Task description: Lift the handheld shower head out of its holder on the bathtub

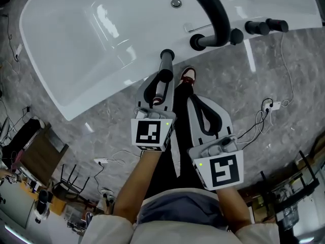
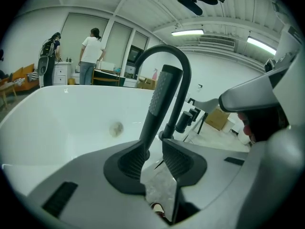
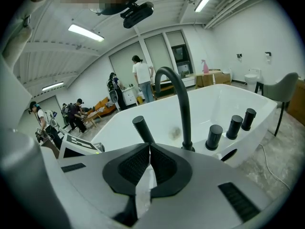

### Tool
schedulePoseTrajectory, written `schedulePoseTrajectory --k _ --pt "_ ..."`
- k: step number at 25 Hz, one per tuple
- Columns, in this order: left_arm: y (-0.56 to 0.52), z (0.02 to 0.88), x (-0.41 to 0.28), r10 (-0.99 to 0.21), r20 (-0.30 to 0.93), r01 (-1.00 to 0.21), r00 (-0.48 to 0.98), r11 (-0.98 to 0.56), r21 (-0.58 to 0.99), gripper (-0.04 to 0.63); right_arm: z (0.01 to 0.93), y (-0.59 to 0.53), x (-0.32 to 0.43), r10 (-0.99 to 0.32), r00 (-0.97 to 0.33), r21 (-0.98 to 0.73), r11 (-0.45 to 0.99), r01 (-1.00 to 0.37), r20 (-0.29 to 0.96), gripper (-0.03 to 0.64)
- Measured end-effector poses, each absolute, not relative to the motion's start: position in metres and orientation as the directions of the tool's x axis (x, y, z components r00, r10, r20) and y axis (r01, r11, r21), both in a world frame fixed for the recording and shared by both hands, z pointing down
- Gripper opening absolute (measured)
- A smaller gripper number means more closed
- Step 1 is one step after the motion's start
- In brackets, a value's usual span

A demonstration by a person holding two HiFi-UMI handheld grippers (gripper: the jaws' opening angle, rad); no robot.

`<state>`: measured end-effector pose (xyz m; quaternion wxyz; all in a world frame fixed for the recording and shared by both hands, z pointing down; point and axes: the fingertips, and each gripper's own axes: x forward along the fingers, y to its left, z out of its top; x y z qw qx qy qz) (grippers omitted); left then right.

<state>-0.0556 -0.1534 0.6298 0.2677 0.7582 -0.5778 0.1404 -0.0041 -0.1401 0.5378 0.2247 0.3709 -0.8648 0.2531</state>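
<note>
The black handheld shower head stands upright in its holder on the rim of the white bathtub. My left gripper has come right up to it. In the left gripper view the jaws of the left gripper stand apart, and the ribbed shower handle rises between them, close against the left pad and clear of the right one. My right gripper hangs lower right, short of the tub rim. In its own view the right gripper is shut on nothing, with the shower head just beyond its tips.
A tall black arched spout stands on the rim just right of the shower head, with black knobs further right. The drain lies in the basin. A shoe and cables are on the grey floor. People stand far behind.
</note>
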Motion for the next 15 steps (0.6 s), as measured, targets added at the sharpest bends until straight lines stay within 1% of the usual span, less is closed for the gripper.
schedulePoseTrajectory --k 1,3,5,8,11,15 --pt "-0.154 0.633 -0.054 -0.798 0.527 -0.952 0.294 -0.194 0.238 0.106 0.539 -0.139 -0.004 -0.526 -0.624 -0.274 0.595 -0.755 0.578 0.021" --pt "-0.158 0.639 -0.051 -0.791 0.534 -0.951 0.299 -0.202 0.233 0.115 0.542 -0.139 -0.005 -0.521 -0.625 -0.280 0.594 -0.754 0.581 0.021" --pt "-0.162 0.647 -0.051 -0.788 0.543 -0.953 0.292 -0.189 0.238 0.138 0.545 -0.139 -0.005 -0.516 -0.625 -0.286 0.591 -0.755 0.585 0.021" --pt "-0.170 0.657 -0.055 -0.791 0.555 -0.962 0.258 -0.153 0.228 0.138 0.551 -0.140 -0.006 -0.510 -0.625 -0.294 0.585 -0.756 0.591 0.021" --pt "-0.180 0.664 -0.056 -0.790 0.558 -0.965 0.254 -0.164 0.207 0.158 0.559 -0.141 -0.008 -0.508 -0.626 -0.302 0.581 -0.756 0.592 0.021" --pt "-0.189 0.676 -0.057 -0.786 0.567 -0.968 0.246 -0.167 0.188 0.158 0.574 -0.142 -0.010 -0.496 -0.628 -0.322 0.569 -0.757 0.599 0.021"
